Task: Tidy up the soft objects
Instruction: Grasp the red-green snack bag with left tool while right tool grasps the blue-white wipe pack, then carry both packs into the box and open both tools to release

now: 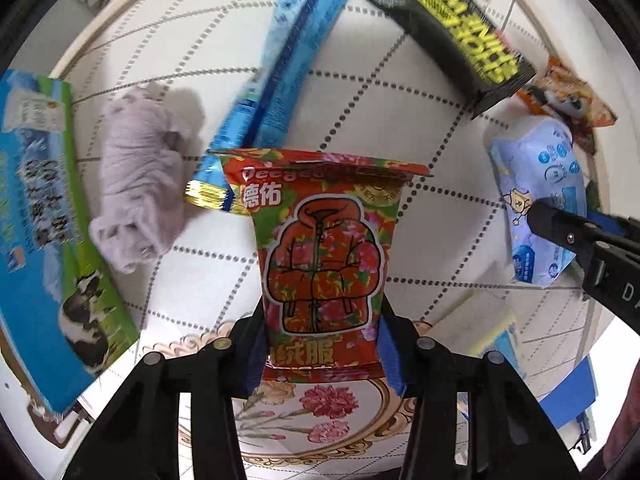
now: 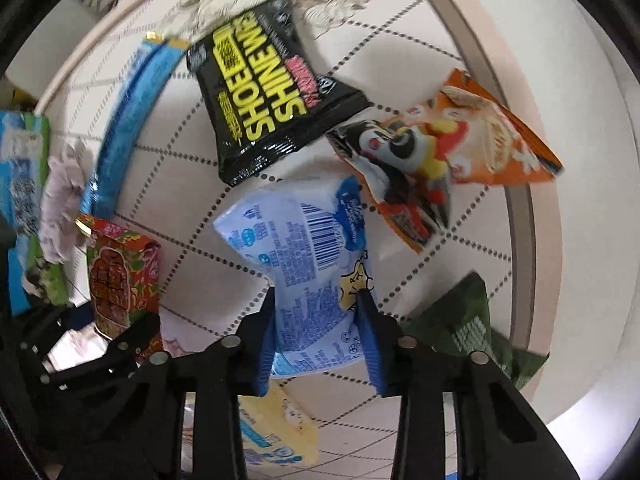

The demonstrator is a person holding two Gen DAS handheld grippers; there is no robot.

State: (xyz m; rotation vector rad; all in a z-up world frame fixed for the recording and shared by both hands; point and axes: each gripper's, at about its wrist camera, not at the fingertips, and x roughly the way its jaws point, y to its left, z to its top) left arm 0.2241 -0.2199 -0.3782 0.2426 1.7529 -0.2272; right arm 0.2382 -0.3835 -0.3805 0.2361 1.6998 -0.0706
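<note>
Left gripper [image 1: 322, 354] pinching red packet [image 1: 324, 256] by its lower end, hanging clear for carrying; right gripper [image 2: 318, 344] clamped on pale blue tissue pack [image 2: 308, 264], right of red packet; black pouch [image 2: 266, 96] beyond, lying flat, probably awaiting sorting.

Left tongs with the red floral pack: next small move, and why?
Probably carry it on toward a bare patch of the tablecloth and set it down. The left tongs are already shut on the red floral pack, which looks lifted. The right tongs grip the light blue pack, so neither is free to regrasp.
</note>
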